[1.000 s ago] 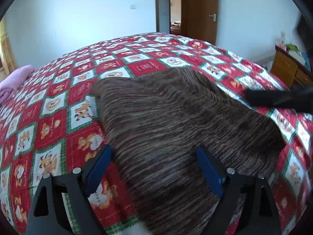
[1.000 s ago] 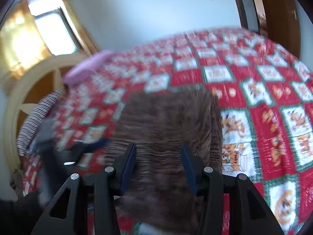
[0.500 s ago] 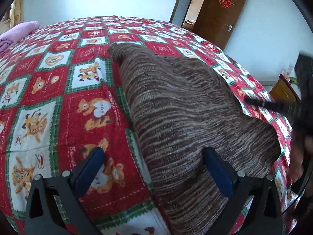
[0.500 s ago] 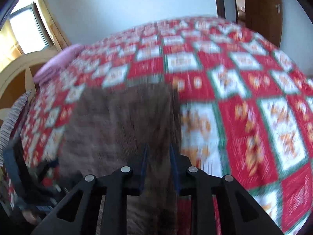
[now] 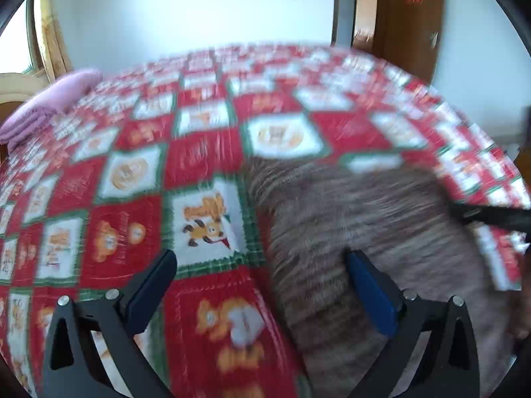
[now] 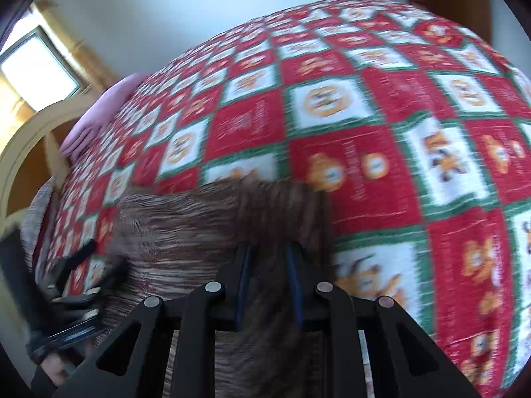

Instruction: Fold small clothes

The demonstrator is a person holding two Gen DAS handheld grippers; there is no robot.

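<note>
Since a second ago my right gripper (image 6: 267, 285) has clenched on the brown knit (image 6: 186, 229), left gripper (image 5: 259, 295) released beside it, so lift evenly, keep that edge taut

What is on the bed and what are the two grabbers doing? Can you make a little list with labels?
garment: brown striped knit cloth, lying on the bed
bed cover: red, white and green bear-print quilt
left gripper: open, one finger over the quilt, the other over the cloth's edge
right gripper: nearly closed, pinching a bunched fold of the cloth
pink item: folded pink fabric at the bed's far corner
picture quality: both views blurred
</note>
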